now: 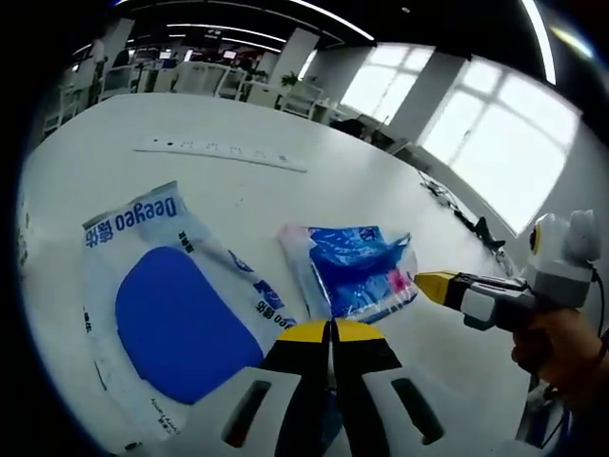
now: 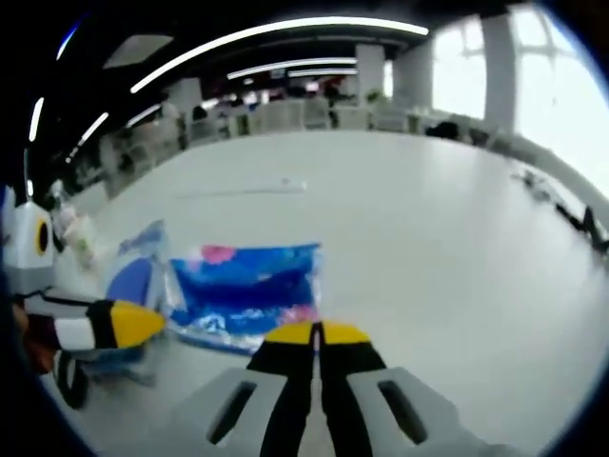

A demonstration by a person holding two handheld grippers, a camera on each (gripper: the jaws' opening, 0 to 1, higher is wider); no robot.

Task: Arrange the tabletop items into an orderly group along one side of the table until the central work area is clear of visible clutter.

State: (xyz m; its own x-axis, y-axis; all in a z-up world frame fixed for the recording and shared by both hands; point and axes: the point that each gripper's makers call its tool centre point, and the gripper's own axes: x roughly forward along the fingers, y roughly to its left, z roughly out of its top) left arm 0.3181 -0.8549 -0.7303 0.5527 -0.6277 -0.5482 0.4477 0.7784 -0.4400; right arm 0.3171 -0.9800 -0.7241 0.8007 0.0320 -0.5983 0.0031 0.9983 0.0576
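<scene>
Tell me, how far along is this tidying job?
Early, it seems. Done: nothing obviously grouped yet. In hand: the left gripper and right gripper, both shut, sit by the small blue packet, the right one's tip at its edge. Left: that packet, the large Deeyeo pack and the white power strip lie spread over the table.

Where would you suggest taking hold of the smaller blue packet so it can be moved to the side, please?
Probably the smaller blue packet is best pinched at its loose, crinkled near edge, approached low from the right tool side, which already sits beside it; the packet lies flat, so only the edges offer purchase.
</scene>
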